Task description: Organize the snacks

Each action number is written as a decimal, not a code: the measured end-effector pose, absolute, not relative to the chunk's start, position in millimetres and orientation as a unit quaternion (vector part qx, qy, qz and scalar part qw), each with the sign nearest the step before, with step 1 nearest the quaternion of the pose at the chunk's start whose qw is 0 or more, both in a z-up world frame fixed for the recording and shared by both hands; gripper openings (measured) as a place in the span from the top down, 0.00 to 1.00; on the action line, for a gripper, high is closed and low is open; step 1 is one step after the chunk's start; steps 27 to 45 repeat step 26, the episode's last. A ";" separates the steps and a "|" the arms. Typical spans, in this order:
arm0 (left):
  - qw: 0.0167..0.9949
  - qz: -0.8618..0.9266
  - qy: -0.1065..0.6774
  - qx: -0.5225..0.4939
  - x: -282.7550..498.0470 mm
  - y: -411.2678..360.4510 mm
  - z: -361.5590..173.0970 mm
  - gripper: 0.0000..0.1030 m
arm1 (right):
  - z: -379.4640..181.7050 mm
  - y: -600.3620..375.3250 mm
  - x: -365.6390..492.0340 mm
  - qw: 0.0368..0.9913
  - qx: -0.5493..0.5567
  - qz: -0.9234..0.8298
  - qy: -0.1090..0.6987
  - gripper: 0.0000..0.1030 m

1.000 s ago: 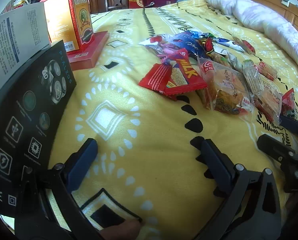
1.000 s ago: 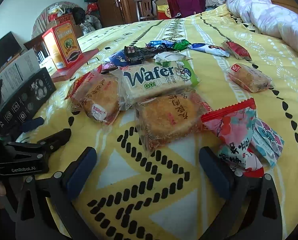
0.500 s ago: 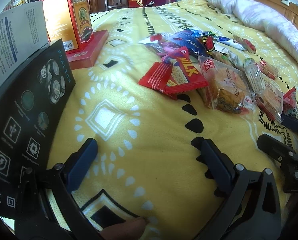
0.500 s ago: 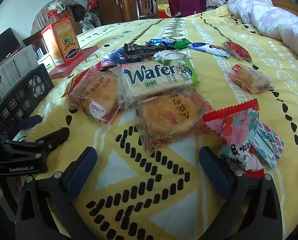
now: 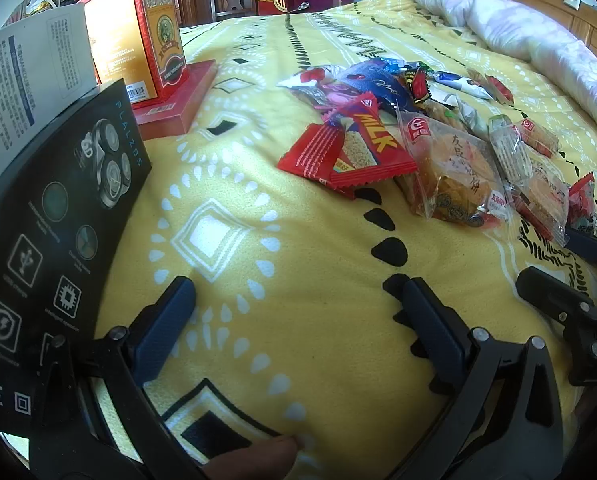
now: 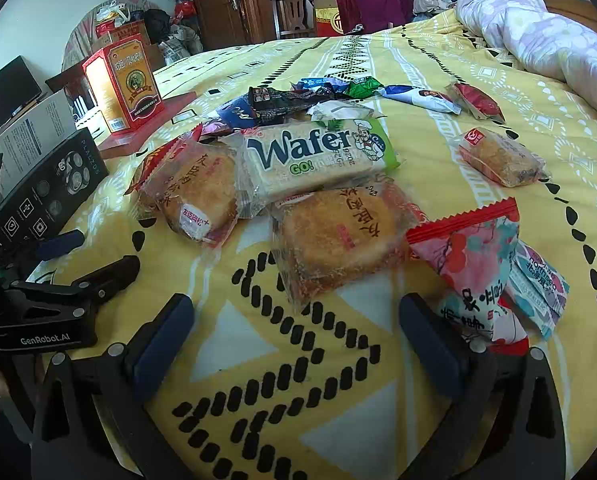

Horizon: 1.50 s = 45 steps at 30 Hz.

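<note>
A yellow patterned bedspread [image 6: 438, 64] lies under everything, with a black shaver box [image 5: 54, 240] and an upright red-and-gold carton [image 5: 138, 36] along its left edge. Snack packets lie piled mid-bed ahead of me: the Wafer GO! pack [image 6: 318, 158] rests over two clear-wrapped round pastries [image 6: 338, 240], the red MILK bar [image 5: 368, 148] sits at the pile's left, and a pink floral packet [image 6: 472, 256] lies just beside my right finger. My left gripper [image 5: 298, 320] and right gripper [image 6: 298, 332] both hover over bare blanket, fingers spread wide and holding nothing.
</note>
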<state>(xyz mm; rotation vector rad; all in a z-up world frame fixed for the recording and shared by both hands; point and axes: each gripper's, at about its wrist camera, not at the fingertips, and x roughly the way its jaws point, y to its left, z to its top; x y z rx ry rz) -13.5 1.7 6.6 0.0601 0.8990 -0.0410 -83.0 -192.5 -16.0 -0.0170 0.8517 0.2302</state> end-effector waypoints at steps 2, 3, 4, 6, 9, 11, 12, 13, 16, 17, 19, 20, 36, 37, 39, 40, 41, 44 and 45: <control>0.900 -0.020 0.434 0.029 -13.4 1.6 6.6 0.00 | -15.9 -192.7 -82.9 0.904 -0.008 0.111 0.412 0.00; 0.900 -0.020 0.434 0.030 -13.5 1.6 6.7 0.00 | -15.9 -192.8 -82.8 0.904 -0.008 0.111 0.412 0.00; 0.900 -0.020 0.434 0.030 -13.6 1.5 6.7 0.00 | -16.0 -192.7 -83.0 0.904 -0.008 0.111 0.412 0.00; 0.900 -0.019 0.434 0.030 -13.5 1.4 6.7 0.00 | -15.9 -192.9 -82.9 0.904 -0.008 0.112 0.412 0.00; 0.900 -0.019 0.434 0.031 -13.6 1.1 6.8 0.00 | -16.0 -193.1 -82.6 0.904 -0.008 0.112 0.412 0.00; 0.900 -0.019 0.434 0.030 -13.5 0.9 6.8 0.00 | -16.0 -193.0 -82.8 0.904 -0.008 0.112 0.412 0.00; 0.900 -0.019 0.434 0.031 -13.4 0.9 6.8 0.00 | -16.0 -193.1 -82.6 0.904 -0.008 0.112 0.412 0.00; 0.900 -0.019 0.434 0.031 -13.5 1.0 6.8 0.00 | -16.0 -192.9 -82.7 0.904 -0.008 0.112 0.412 0.00; 0.900 -0.019 0.434 0.030 -13.6 0.9 6.9 0.00 | -16.1 -193.0 -82.6 0.904 -0.008 0.112 0.412 0.00; 0.900 -0.019 0.434 0.030 -13.5 0.9 6.9 0.00 | -16.0 -193.0 -82.6 0.904 -0.008 0.111 0.412 0.00; 0.900 -0.019 0.434 0.030 -13.6 0.7 6.9 0.00 | -16.2 -193.0 -82.1 0.904 -0.008 0.111 0.413 0.00; 0.900 -0.019 0.434 0.030 -13.4 0.8 6.8 0.00 | -16.1 -193.0 -82.2 0.904 -0.008 0.111 0.413 0.00; 0.901 -0.018 0.431 0.032 -13.4 1.6 5.6 0.00 | -16.5 -192.6 -82.3 0.904 -0.009 0.111 0.413 0.00; 0.901 -0.018 0.431 0.032 -13.4 1.6 5.6 0.00 | -16.5 -192.6 -82.3 0.904 -0.009 0.111 0.413 0.00; 0.901 -0.018 0.431 0.032 -13.4 1.6 5.6 0.00 | -16.5 -192.6 -82.3 0.904 -0.009 0.111 0.413 0.00; 0.901 -0.018 0.431 0.032 -13.4 1.6 5.6 0.00 | -16.5 -192.6 -82.3 0.904 -0.009 0.111 0.413 0.00; 0.901 -0.018 0.431 0.032 -13.4 1.6 5.6 0.00 | -16.5 -192.6 -82.3 0.904 -0.009 0.111 0.413 0.00; 0.901 -0.018 0.431 0.032 -13.4 1.6 5.6 0.00 | -16.5 -192.6 -82.3 0.904 -0.009 0.111 0.413 0.00; 0.901 -0.018 0.431 0.032 -13.4 1.6 5.6 0.00 | -16.5 -192.6 -82.3 0.904 -0.009 0.111 0.413 0.00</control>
